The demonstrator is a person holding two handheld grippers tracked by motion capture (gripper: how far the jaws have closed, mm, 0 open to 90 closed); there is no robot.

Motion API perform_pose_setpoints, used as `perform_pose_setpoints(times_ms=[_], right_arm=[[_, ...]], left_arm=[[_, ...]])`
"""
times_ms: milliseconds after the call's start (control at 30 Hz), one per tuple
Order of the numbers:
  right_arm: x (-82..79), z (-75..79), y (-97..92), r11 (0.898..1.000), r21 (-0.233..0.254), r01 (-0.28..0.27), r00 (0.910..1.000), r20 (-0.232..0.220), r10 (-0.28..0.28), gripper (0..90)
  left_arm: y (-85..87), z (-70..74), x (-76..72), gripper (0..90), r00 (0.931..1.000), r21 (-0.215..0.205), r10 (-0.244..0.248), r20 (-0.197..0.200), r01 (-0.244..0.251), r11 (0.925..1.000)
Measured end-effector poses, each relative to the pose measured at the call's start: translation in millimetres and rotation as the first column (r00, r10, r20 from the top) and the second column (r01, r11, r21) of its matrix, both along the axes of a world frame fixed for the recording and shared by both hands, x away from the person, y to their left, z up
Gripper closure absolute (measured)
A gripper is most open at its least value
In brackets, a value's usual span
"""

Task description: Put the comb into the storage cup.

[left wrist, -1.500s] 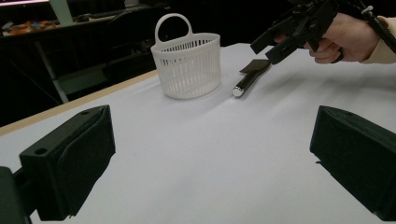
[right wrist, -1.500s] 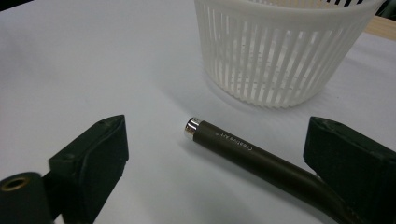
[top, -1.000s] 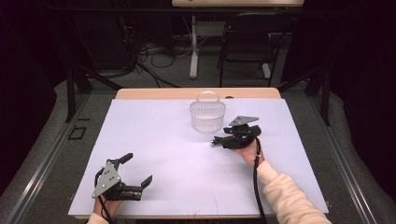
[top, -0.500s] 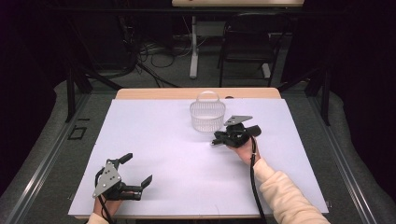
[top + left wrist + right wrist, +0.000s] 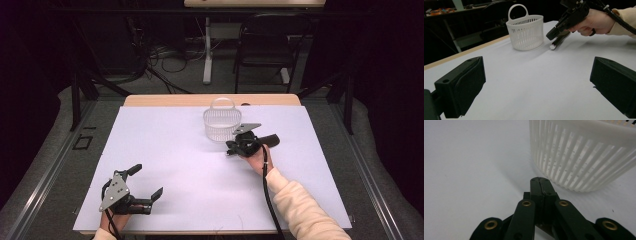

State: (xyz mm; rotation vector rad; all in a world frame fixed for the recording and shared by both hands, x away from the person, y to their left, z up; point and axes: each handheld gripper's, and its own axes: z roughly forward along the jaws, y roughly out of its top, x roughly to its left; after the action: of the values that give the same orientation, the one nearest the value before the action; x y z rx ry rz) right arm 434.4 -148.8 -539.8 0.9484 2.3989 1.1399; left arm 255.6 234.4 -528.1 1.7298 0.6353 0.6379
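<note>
- My left gripper (image 5: 142, 186) rests low at the near-left part of the white table (image 5: 175, 150), jaws wide apart, nothing btwn them.
- My right gripper (image 5: 231, 148) is just beside the white slatted basket (image 5: 220, 125), on its near-right side; jaws pressed together, nothing seen btwn them.
- Dark cylinder w/ shiny end (image 5: 556, 43) lies on the table under my right gripper, close to the basket.
- Basket upright, handle up, towards the table's far edge.
</note>
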Motion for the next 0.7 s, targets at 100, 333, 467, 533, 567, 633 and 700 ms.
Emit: perform_pose_setpoints(times_ms=[100, 333, 467, 533, 567, 633, 700], right_arm=[[0.9, -1.2, 6.0, 1.000, -0.021, -0.003, 1.0000, 0.001, 0.003, 90.0], [2.8, -3.8, 12.9, 0.999, -0.049, -0.010, 0.9996, -0.027, 0.008, 90.0], [2.2, -6.0, 17.1, 0.996, -0.080, -0.031, 0.9982, -0.054, 0.026, 90.0], [2.2, -6.9, 17.9, 0.995, -0.092, -0.031, 0.9979, -0.059, 0.026, 90.0], [2.2, -7.0, 17.8, 0.995, -0.096, -0.033, 0.9975, -0.066, 0.027, 90.0], [2.3, -7.5, 17.9, 0.995, -0.094, -0.033, 0.9974, -0.067, 0.027, 90.0], [1.9, -7.7, 17.9, 0.994, -0.102, -0.036, 0.9967, -0.075, 0.029, 90.0]], left_arm=[[0.4, 0.0, 0.0, 0.1, 1.0000, 0.000, 0.001, 0.001, -0.001, 1.0000], [0.5, 0.0, -0.1, 0.2, 1.0000, 0.001, 0.000, 0.000, 0.000, 1.0000], [0.7, 0.3, -0.6, 0.1, 1.0000, -0.001, 0.002, 0.001, -0.002, 1.0000], [0.7, 0.3, -0.6, 0.2, 1.0000, -0.003, 0.002, 0.001, -0.002, 1.0000], [0.7, 0.3, -0.6, 0.1, 1.0000, -0.003, 0.002, 0.001, -0.002, 1.0000], [0.8, 0.3, -0.7, 0.1, 1.0000, -0.002, 0.001, 0.001, -0.001, 1.0000], [1.2, 0.5, -0.7, 0.1, 1.0000, 0.000, 0.002, 0.004, -0.002, 1.0000]])
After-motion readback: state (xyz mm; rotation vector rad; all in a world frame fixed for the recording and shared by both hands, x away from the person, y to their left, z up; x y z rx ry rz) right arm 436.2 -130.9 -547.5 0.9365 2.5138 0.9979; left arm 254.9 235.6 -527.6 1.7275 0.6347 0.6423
